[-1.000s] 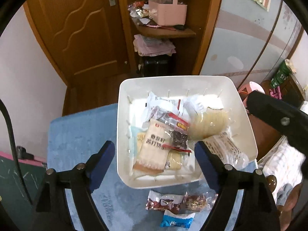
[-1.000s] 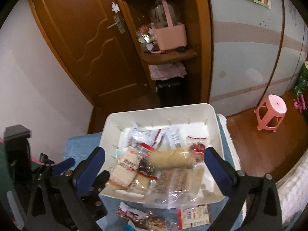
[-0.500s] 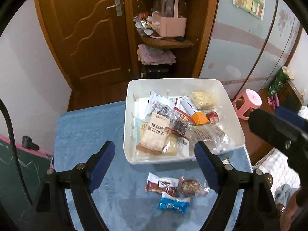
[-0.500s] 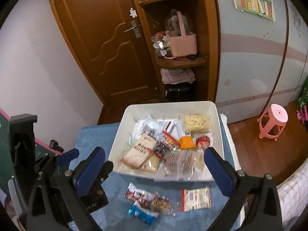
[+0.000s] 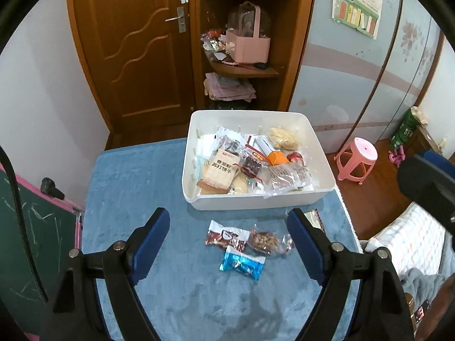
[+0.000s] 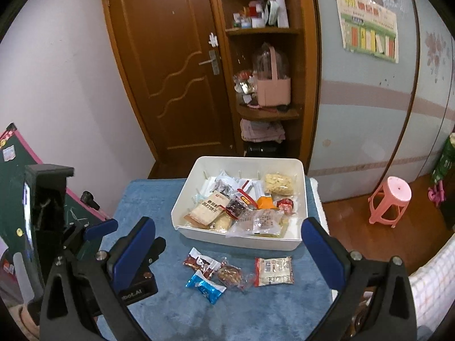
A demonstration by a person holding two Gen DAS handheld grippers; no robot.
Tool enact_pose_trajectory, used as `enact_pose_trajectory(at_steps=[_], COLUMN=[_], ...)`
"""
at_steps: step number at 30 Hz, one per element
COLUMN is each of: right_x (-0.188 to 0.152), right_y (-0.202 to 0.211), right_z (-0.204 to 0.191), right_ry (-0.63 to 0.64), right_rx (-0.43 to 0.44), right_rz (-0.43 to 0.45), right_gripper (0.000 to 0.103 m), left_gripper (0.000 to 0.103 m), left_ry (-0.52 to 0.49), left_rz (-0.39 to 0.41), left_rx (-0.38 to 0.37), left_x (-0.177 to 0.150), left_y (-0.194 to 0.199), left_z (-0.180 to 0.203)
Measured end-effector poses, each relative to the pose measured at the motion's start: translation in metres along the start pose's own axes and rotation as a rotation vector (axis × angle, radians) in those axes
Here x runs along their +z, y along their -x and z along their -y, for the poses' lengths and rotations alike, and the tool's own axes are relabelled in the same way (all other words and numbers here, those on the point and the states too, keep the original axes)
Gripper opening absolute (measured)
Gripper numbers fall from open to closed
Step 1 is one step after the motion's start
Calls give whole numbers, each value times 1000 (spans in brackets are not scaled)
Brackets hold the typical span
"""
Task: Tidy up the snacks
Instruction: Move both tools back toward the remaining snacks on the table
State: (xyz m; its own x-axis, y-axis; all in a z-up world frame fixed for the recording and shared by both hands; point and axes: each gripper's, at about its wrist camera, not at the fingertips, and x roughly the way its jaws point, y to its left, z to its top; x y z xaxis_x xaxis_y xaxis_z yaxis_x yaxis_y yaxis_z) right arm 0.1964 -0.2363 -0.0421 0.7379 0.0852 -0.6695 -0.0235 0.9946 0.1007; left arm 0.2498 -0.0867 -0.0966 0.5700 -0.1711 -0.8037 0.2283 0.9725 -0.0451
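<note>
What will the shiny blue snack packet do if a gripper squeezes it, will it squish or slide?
The blue snack packet looks like thin, crinkly foil, so it would probably crumple rather than stay stiff. Its glossy skin may slip between the pads. It lies flat on the fuzzy blue mat, so it likely won't roll, and it looks light.

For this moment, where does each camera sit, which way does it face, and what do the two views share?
Left wrist: sits on the left gripper, looking down and forward over the blue mat at the white bin; its two open blue fingers frame the view, with the right gripper at the right edge.
Right wrist: sits on the right gripper, facing likewise; open fingers, with the left gripper low at left.
Shared: bin, blue-wrapped snack, door, pink stool.
</note>
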Motion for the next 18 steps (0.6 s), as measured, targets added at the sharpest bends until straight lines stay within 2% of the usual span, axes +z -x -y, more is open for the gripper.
enact_pose_trajectory(at_steps=[12, 18], right_x=[-23, -39], right_y=[38, 36], right_z=[3, 10], right_ry=[41, 40], right_rx=[-60, -87], right_rz=[59, 28], right_gripper=[103, 103], left_gripper=[84, 84], left_ry=[34, 30], left_rz=[24, 27], left_rx=[-3, 3], left_x=[-33, -43], left_y=[25, 25], left_z=[2, 5])
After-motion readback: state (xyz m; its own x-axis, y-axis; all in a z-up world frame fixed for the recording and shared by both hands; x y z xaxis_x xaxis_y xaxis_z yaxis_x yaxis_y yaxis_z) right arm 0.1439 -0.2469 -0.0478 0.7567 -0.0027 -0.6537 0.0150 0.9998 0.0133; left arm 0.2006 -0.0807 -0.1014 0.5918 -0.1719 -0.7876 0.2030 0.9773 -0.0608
